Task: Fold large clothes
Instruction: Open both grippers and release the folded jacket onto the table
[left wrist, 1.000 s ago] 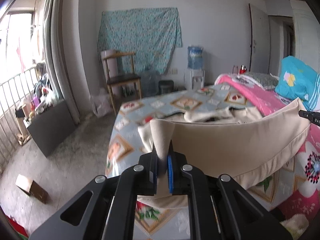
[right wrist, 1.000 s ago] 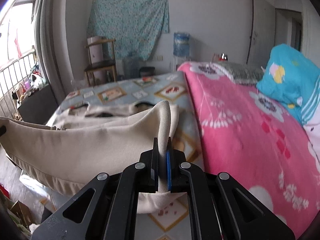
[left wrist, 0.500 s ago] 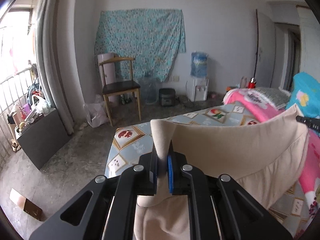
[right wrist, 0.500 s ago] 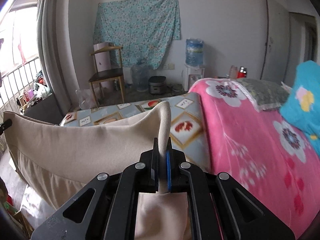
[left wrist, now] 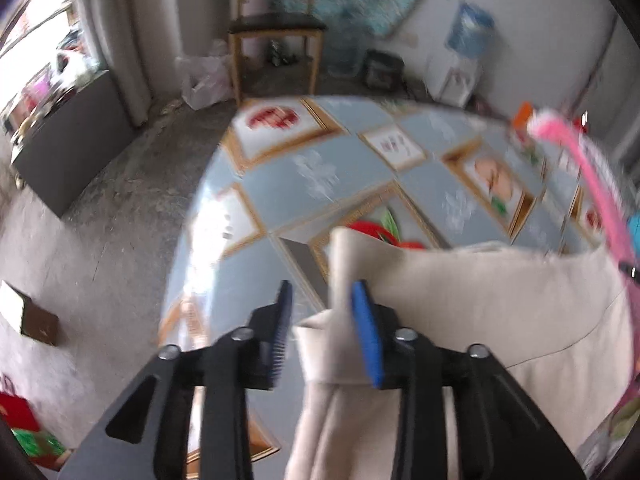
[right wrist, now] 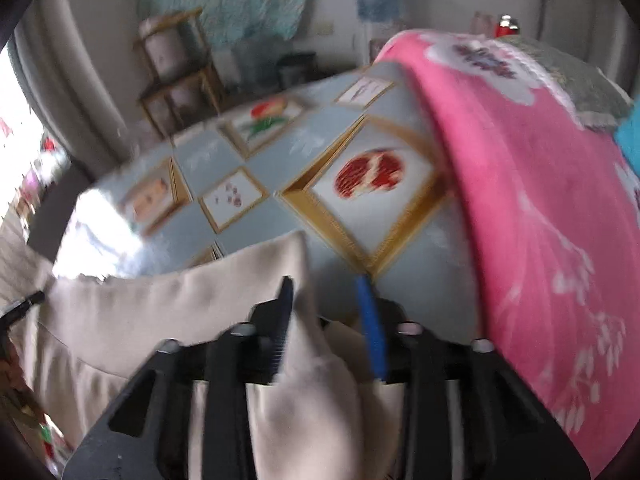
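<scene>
A large beige garment (left wrist: 480, 300) hangs stretched between my two grippers over the bed's blue picture-pattern sheet (left wrist: 320, 172). In the left wrist view my left gripper (left wrist: 322, 292) has its jaws opening. The garment's corner stands in the gap and leans only on the right blue pad (left wrist: 366, 332). In the right wrist view my right gripper (right wrist: 324, 288) is opening too. The other corner of the beige garment (right wrist: 160, 308) rests against its left pad (right wrist: 285, 308), apart from the blue one. Both views are motion-blurred.
A pink floral blanket (right wrist: 540, 200) covers the bed's right side, with a teal pillow (right wrist: 628, 136) at its edge. Beyond the bed's foot stand a wooden chair (left wrist: 276, 24) and a water dispenser (left wrist: 468, 28). A grey cabinet (left wrist: 68, 148) and a cardboard box (left wrist: 28, 316) sit on the concrete floor.
Both grippers have swung forward and tipped down toward the sheet. Their jaws, clamped on the garment's top corners before, now stand apart, and the cloth edge has dropped lower.
</scene>
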